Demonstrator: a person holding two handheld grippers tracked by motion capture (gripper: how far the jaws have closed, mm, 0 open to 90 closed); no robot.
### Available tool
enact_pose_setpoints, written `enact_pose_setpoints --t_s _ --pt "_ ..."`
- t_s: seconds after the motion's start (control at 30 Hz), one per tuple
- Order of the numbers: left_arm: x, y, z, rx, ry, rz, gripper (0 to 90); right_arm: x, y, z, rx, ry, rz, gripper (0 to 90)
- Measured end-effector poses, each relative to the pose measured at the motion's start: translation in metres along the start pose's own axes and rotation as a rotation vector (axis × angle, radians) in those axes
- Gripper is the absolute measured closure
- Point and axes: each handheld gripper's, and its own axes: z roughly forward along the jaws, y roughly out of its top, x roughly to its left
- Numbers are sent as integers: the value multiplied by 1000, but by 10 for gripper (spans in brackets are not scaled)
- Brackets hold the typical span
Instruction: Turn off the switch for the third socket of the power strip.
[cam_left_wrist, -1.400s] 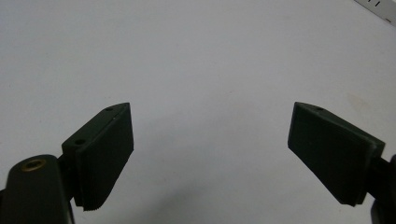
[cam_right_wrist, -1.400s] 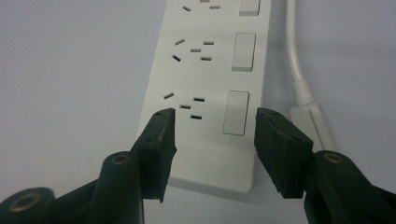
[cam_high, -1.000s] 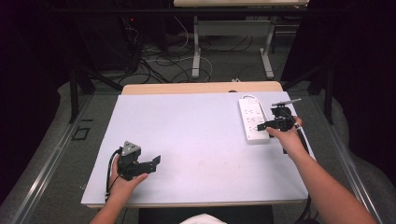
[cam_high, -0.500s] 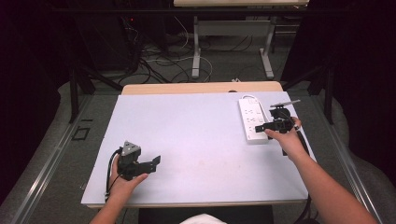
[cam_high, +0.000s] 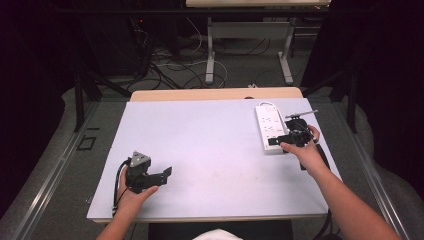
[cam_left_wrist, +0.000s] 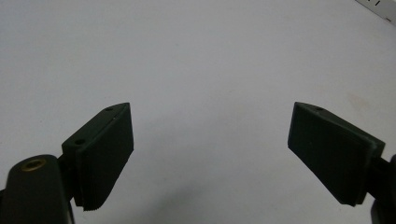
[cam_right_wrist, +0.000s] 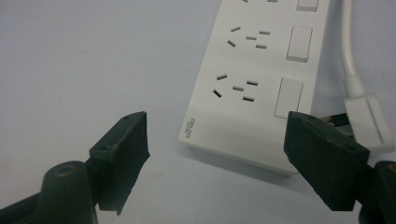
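Left to right across the surface: the left hand-held gripper rests near the front left corner, released, its jaws wide apart with nothing but bare surface between them, well apart from the work. At the far right lies the power strip, lengthwise front to back near the right edge, with the right hand-held gripper at its near end. In the right gripper view the right hand-held gripper is seen released: its jaws have just been opening, and they stand to either side of the strip's near end without pressing on it.

The step in hand is judged to be a grasp or nudge of the near end of the power strip. It is best done with the jaws kept level, advanced until the pads span the strip's full width, and closed squarely on the two long side walls, so that the smooth casing is not levered up or twisted. The right-hand pad should be kept off the plug lying just beside that corner.

The strip is white, flat and rectangular, with rows of socket slots, a rocker switch beside each socket, small grey lettering at the near edge, and a white cord.
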Motion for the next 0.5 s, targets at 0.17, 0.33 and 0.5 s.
enact_pose_setpoints --t_s 0.17,0.33,0.5 --pt "0 0 -1 8 -3 0 141 5 -3 0 -9 11 -38 155" --pt "0 0 0 -1 0 -2 141 12 -5 -1 -25 15 -57 130" --pt "0 0 -1 9 -3 -1 141 18 -6 -2 -49 1 -109 79"
